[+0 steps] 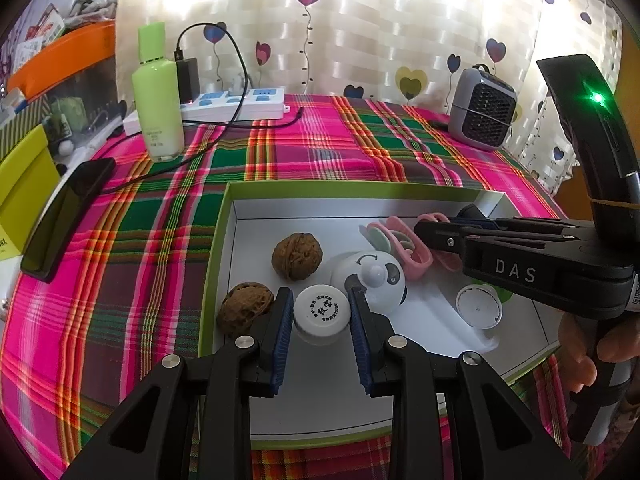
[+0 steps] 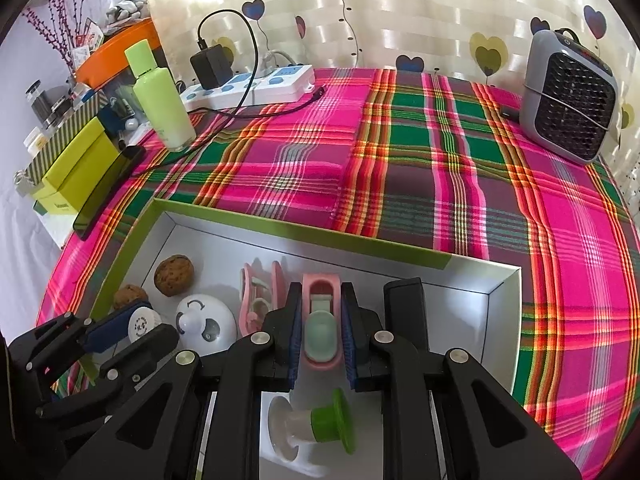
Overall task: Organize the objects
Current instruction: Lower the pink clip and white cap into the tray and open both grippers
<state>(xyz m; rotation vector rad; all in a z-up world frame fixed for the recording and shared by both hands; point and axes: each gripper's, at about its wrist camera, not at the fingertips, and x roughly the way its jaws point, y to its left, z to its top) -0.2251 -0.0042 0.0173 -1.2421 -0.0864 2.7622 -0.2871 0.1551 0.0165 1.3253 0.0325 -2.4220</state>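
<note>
Far left, off the plaid cloth [image 2: 400, 168], there's a yellow-green box [image 2: 76, 168], and a black phone [image 1: 66, 216] lies at the cloth's left edge. Just beyond it a pale green bottle [image 1: 157, 96] stands upright, with a white power strip [image 1: 240, 104] and its black charger [image 1: 188, 78] behind, near the heart-print curtain [image 1: 400, 20].

Now to the action: an open green-edged tray [image 1: 360, 190] with a white floor sits near us on the cloth. At its left side, two walnuts, one [image 1: 245, 306] near, touching the left gripper's [image 1: 320, 308] left finger, the other [image 1: 297, 255] a little farther in. The left gripper is pinching a small white-capped jar [image 1: 321, 312], blue pads pressed on both sides of the cap, low over the tray's near-left part. Just right of it rests a white panda-faced fan [image 1: 376, 280].

Moving right: a pile of pink clips [image 2: 258, 292] lies mid-tray. The right gripper [image 2: 320, 328] is clamped tight on another pink clip [image 2: 320, 332] with a pale green centre, low over the tray's middle. Below it, on the tray floor, a little white bottle with a green cap [image 2: 316, 426] lies on its side.

Far right, at the back of the cloth, a grey mini heater [image 2: 570, 96] stands against the curtain.
</note>
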